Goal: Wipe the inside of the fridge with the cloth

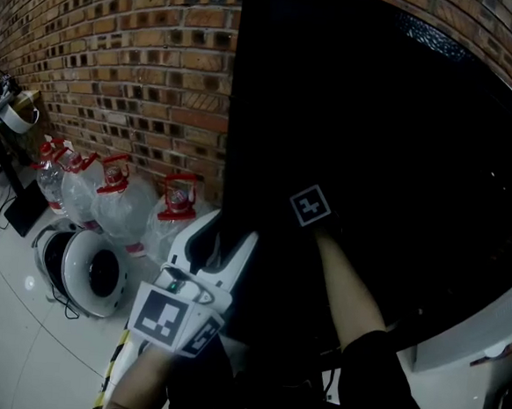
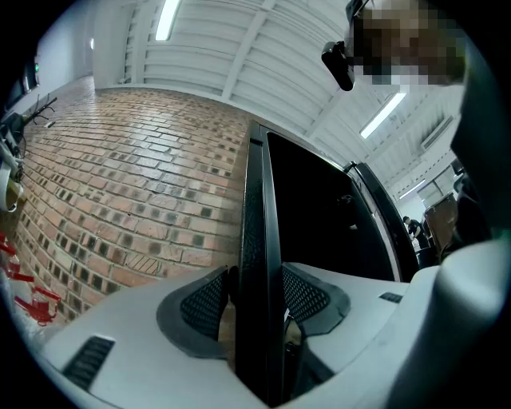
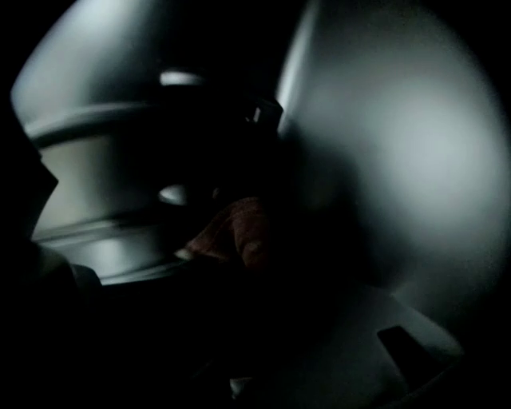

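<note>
Left gripper [image 1: 215, 247], near me, is clamped on the door [image 2: 254, 240] edge, so just hold that pinned open. Further in, the right gripper [image 3: 239, 268] looks closed on the red cloth [image 3: 231, 232], deep in the dark fridge [image 3: 383, 160]. I'd press it flat and sweep along the ledges. Count: two grippers, one cloth, four jugs [image 1: 106, 201] far left by the wall.

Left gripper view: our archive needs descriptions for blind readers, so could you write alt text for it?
The left gripper clamps the thin edge of a black fridge door, which runs up the middle of the picture. Left of it is a red brick wall; above is a white ceiling with strip lights.
</note>
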Demonstrator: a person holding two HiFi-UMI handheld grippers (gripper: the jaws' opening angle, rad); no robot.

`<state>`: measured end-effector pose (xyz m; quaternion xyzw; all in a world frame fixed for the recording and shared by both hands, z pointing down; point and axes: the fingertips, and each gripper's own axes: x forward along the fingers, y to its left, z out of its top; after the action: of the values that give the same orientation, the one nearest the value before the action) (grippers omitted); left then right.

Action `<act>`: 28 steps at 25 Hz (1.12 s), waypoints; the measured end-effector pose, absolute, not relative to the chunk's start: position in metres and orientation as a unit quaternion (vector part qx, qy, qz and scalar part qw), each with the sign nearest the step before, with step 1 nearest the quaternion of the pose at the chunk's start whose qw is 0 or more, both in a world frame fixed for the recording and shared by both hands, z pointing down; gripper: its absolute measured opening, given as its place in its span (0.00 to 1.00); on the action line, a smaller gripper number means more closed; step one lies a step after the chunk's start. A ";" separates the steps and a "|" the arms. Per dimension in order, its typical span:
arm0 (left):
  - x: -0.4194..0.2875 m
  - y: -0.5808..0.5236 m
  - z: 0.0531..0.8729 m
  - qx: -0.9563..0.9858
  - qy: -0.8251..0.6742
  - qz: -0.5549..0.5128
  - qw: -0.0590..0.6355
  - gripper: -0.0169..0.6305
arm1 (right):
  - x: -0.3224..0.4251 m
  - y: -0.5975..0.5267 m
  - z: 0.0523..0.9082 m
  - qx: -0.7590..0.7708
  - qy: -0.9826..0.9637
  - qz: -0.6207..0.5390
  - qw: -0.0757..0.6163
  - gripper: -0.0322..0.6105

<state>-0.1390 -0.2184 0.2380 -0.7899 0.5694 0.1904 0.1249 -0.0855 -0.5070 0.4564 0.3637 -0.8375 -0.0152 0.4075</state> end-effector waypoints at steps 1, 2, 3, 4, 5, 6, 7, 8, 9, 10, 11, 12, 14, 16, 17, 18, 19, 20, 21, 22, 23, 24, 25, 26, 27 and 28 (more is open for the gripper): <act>-0.139 -0.218 0.238 -0.790 0.570 0.190 0.124 0.35 | -0.085 -0.509 0.457 0.366 -0.837 -0.017 0.406 0.17; -0.138 -0.218 0.239 -0.791 0.569 0.190 0.122 0.35 | -0.081 -0.510 0.457 0.372 -0.835 -0.016 0.404 0.17; -0.137 -0.218 0.240 -0.792 0.567 0.189 0.119 0.35 | -0.075 -0.511 0.457 0.381 -0.833 -0.014 0.401 0.17; -0.137 -0.217 0.240 -0.794 0.566 0.188 0.116 0.35 | -0.069 -0.513 0.455 0.393 -0.830 -0.018 0.395 0.17; -0.136 -0.216 0.241 -0.796 0.565 0.187 0.114 0.35 | -0.063 -0.517 0.452 0.404 -0.828 -0.023 0.389 0.17; -0.136 -0.216 0.241 -0.796 0.564 0.187 0.113 0.35 | -0.058 -0.518 0.450 0.411 -0.827 -0.022 0.384 0.17; -0.136 -0.216 0.240 -0.796 0.564 0.188 0.113 0.35 | -0.053 -0.518 0.450 0.413 -0.827 -0.015 0.381 0.17; -0.137 -0.216 0.240 -0.795 0.565 0.188 0.113 0.35 | -0.048 -0.518 0.452 0.414 -0.827 -0.005 0.380 0.17; -0.137 -0.216 0.240 -0.795 0.566 0.189 0.113 0.35 | -0.041 -0.517 0.453 0.418 -0.825 0.005 0.381 0.17; -0.138 -0.216 0.240 -0.794 0.567 0.189 0.113 0.35 | -0.034 -0.518 0.453 0.423 -0.823 0.009 0.379 0.17; -0.138 -0.216 0.241 -0.793 0.568 0.189 0.112 0.35 | -0.029 -0.519 0.452 0.428 -0.824 0.009 0.371 0.17; -0.139 -0.216 0.242 -0.792 0.569 0.189 0.112 0.35 | -0.026 -0.521 0.450 0.432 -0.827 0.008 0.361 0.17; -0.140 -0.216 0.242 -0.791 0.572 0.188 0.110 0.35 | -0.014 -0.524 0.449 0.447 -0.823 0.016 0.349 0.17; -0.140 -0.217 0.243 -0.791 0.572 0.188 0.107 0.35 | 0.002 -0.522 0.456 0.461 -0.812 0.047 0.355 0.17; -0.140 -0.218 0.243 -0.791 0.572 0.188 0.105 0.35 | 0.008 -0.522 0.458 0.467 -0.808 0.057 0.356 0.17; -0.140 -0.218 0.243 -0.792 0.572 0.189 0.104 0.35 | 0.013 -0.523 0.456 0.473 -0.806 0.059 0.350 0.17; -0.139 -0.219 0.244 -0.792 0.571 0.189 0.103 0.35 | 0.017 -0.524 0.455 0.479 -0.805 0.060 0.344 0.17; -0.139 -0.218 0.244 -0.793 0.570 0.188 0.103 0.35 | 0.022 -0.523 0.456 0.484 -0.803 0.066 0.341 0.17; -0.139 -0.218 0.243 -0.794 0.570 0.187 0.102 0.35 | 0.025 -0.523 0.455 0.489 -0.802 0.066 0.337 0.17; -0.139 -0.218 0.243 -0.795 0.569 0.186 0.102 0.35 | 0.028 -0.526 0.449 0.496 -0.802 0.054 0.328 0.17; -0.139 -0.218 0.242 -0.795 0.568 0.186 0.103 0.35 | 0.032 -0.530 0.442 0.505 -0.802 0.039 0.318 0.17; -0.139 -0.217 0.241 -0.795 0.567 0.187 0.103 0.35 | 0.037 -0.533 0.437 0.514 -0.799 0.030 0.311 0.17; -0.139 -0.217 0.241 -0.795 0.567 0.188 0.103 0.35 | 0.046 -0.531 0.441 0.525 -0.788 0.043 0.319 0.17; -0.139 -0.218 0.241 -0.795 0.567 0.188 0.102 0.35 | 0.059 -0.525 0.453 0.537 -0.768 0.077 0.340 0.17; -0.139 -0.218 0.241 -0.795 0.568 0.188 0.102 0.35 | 0.073 -0.520 0.464 0.551 -0.746 0.108 0.358 0.17; -0.139 -0.218 0.241 -0.795 0.567 0.188 0.101 0.35 | 0.083 -0.518 0.468 0.565 -0.731 0.126 0.362 0.17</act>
<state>-0.1393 -0.2178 0.2411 -0.7952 0.5673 0.1882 0.1015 0.0832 -0.5184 0.4682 0.5646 -0.7310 0.1262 0.3619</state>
